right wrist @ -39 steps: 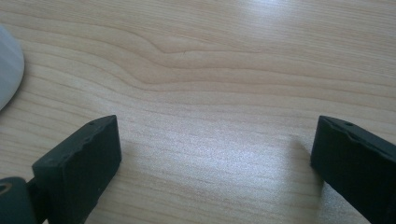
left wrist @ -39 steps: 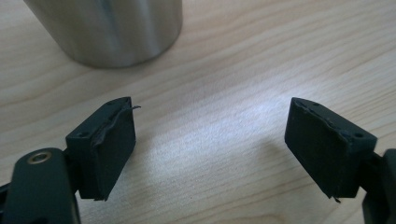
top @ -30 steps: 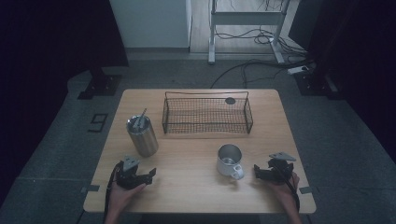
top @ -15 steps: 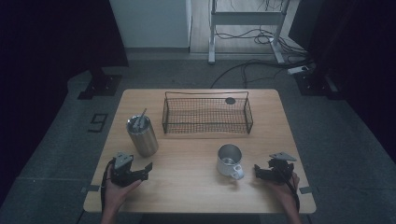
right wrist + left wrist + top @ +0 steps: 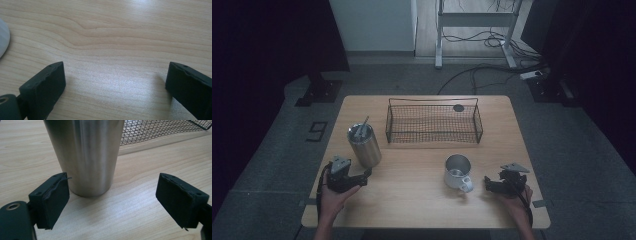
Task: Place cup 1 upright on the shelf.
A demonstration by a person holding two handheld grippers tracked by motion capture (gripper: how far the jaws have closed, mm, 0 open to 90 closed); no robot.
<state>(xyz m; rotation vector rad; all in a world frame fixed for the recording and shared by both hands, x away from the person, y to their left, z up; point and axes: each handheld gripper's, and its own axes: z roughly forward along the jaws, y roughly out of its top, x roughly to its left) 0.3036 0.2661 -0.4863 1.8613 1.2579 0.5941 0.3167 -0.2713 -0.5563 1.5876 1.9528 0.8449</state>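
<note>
1. your left hand-held gripper [image 5: 363, 176] has shifted since a second ago, drawing closer to the steel tumbler [image 5: 364, 145]; your right hand-held gripper [image 5: 490, 184] sits where it was.
2. using the wire basket [image 5: 434, 121] as the landmark: it stands at the far middle of the counter [image 5: 422, 200], with a small dark round thing [image 5: 458, 107] lying inside near its far right corner.
3. the steel tumbler stands upright just to the left of the basket and a little nearer to you, with a straw-like stick [image 5: 361, 124] leaning out of its top.
4. your left hand-held gripper is nearer to you than the basket's left end, just in front of the tumbler. in the left gripper view its jaws stand wide apart, the tumbler [image 5: 85, 155] rising close beyond them, nearer one jaw; nothing is between them.
5. a metal mug [image 5: 457, 171] with a white handle stands nearer to you than the basket's right half, well apart from it.
6. your right hand-held gripper lies to the right of the mug, near it but not touching. in the right gripper view its jaws are spread wide over bare wood, with a pale rounded edge [image 5: 3, 37] at the frame's left side.
</note>
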